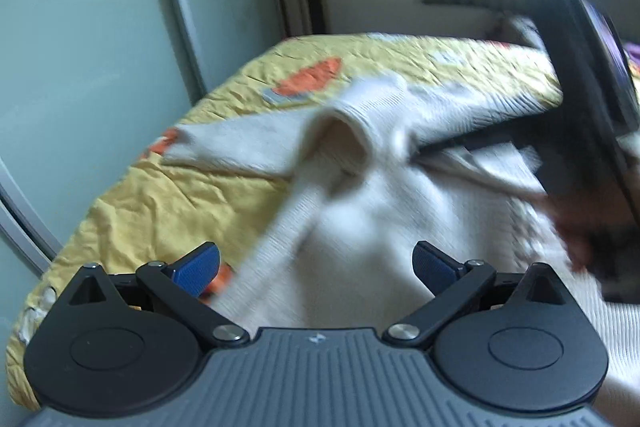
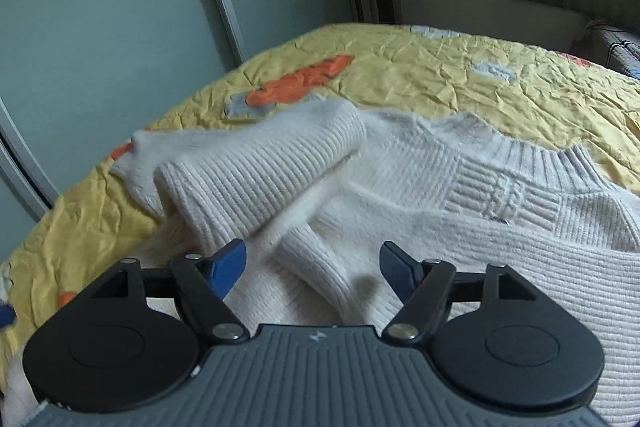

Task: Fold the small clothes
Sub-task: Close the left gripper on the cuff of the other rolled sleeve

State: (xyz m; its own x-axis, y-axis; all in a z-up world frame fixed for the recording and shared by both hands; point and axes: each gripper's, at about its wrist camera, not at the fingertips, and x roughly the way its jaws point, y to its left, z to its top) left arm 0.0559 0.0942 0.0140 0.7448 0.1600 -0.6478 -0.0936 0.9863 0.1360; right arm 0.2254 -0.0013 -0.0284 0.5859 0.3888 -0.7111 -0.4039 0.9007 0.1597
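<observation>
From where I sit, the white knitted sweater (image 2: 460,211) lies spread on the bed (image 2: 440,67), over its yellow quilt with orange patches, and both claws hang just above it with nothing between their blue pads. The right claw (image 2: 312,267) is spread wide and empty; directly ahead of it, almost between the pads, a ribbed sleeve (image 2: 264,179) crosses the body of the sweater, its long axis running from near my left pad up and away to the right, toward the collar (image 2: 532,155) that sits far right against the quilt. The left claw (image 1: 316,267) is likewise wide apart and holding nothing; its view is badly smeared by motion, but I can make out the sweater (image 1: 360,219) rising ahead of it, with one sleeve (image 1: 240,139) stretched out to the left over the quilt and a ribbed opening, cuff or collar I cannot tell, near the middle. At that view's right edge a dark blurred shape and a bit of a hand, probably my other device, sit close over the cloth. My judgement is that the folded sleeve lies nearer the right claw, so that claw is better placed for the next tuck, approaching across the sleeve's length, not along it.
</observation>
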